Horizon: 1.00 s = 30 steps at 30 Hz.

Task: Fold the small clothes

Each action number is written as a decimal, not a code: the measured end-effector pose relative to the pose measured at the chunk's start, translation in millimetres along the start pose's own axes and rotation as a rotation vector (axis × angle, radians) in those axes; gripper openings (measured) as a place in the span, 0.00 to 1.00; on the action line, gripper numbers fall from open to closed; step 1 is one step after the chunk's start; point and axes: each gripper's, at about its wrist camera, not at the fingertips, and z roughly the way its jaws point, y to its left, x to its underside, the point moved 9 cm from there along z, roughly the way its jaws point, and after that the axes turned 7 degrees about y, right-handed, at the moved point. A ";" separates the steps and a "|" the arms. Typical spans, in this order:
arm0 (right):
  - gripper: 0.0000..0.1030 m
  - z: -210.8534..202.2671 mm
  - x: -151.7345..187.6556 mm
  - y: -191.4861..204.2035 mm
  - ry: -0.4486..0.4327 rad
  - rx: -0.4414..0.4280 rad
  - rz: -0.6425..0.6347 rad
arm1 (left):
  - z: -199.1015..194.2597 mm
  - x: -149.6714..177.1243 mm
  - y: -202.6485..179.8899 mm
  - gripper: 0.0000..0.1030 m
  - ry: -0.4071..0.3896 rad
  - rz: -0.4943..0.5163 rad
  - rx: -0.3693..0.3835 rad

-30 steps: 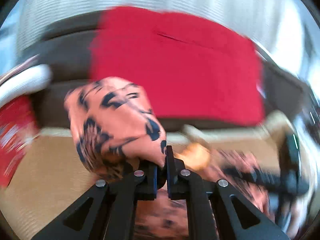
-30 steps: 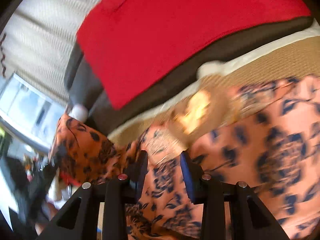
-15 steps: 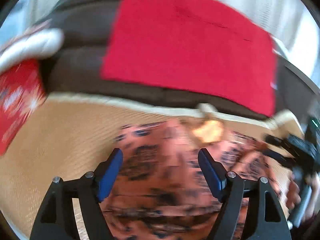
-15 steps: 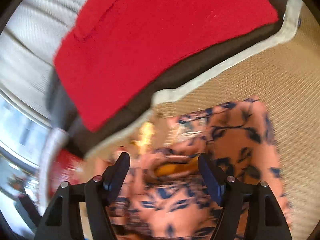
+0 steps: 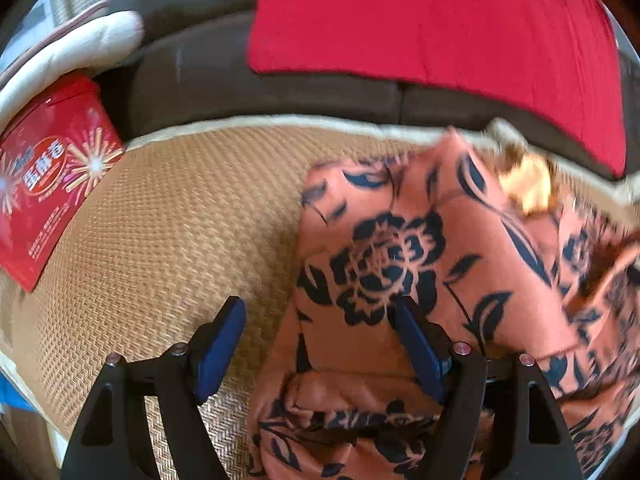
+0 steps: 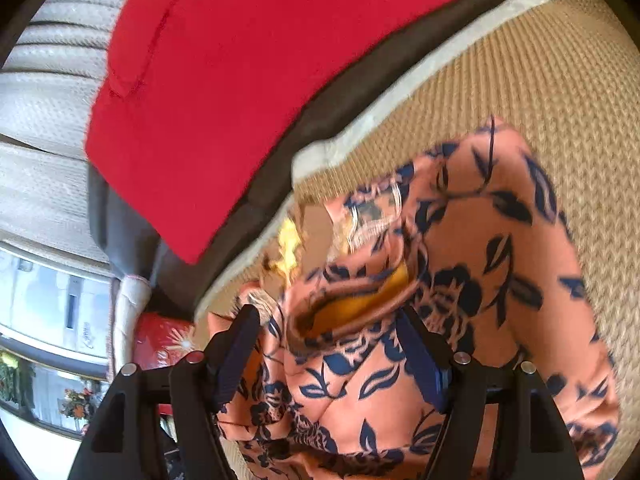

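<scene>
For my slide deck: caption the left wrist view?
Open left gripper above a floral orange garment on a woven mat.

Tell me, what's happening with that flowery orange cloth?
A person is folding it with two tools. The flowery orange garment lies rumpled on the woven mat. The left hand-held gripper and the right hand-held gripper both hang open just above it, gripping nothing. A red cushion sits behind.

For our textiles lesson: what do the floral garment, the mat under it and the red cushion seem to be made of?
Floral garment: thin, smooth woven cloth, probably; it creases softly. Mat: woven straw or rattan, by its tan herringbone weave and cloth-bound edge. Red cushion: matte, slightly fuzzy fabric with a stitched seam.
</scene>
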 end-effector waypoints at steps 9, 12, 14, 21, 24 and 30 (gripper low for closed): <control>0.16 27.1 4.0 -27.7 -0.059 0.141 0.073 | 13.5 18.3 -12.5 0.75 0.059 0.042 0.012; 0.09 12.1 0.1 -36.0 -0.101 0.131 0.055 | 16.3 22.1 -4.6 0.75 0.085 0.002 0.056; 0.07 -7.1 -3.4 -36.0 -0.164 0.130 0.018 | 15.8 24.3 2.3 0.75 0.094 -0.010 0.067; 0.05 -48.8 -8.9 -25.5 -0.184 0.062 -0.054 | 19.1 23.0 -0.5 0.76 0.096 -0.005 0.052; 0.10 -37.6 -10.5 -46.0 -0.118 -0.027 0.085 | 20.8 17.9 -2.0 0.76 0.097 -0.009 0.052; 0.23 -38.8 -11.1 -45.0 -0.072 -0.030 0.085 | 21.8 17.6 -2.0 0.76 0.097 -0.007 0.058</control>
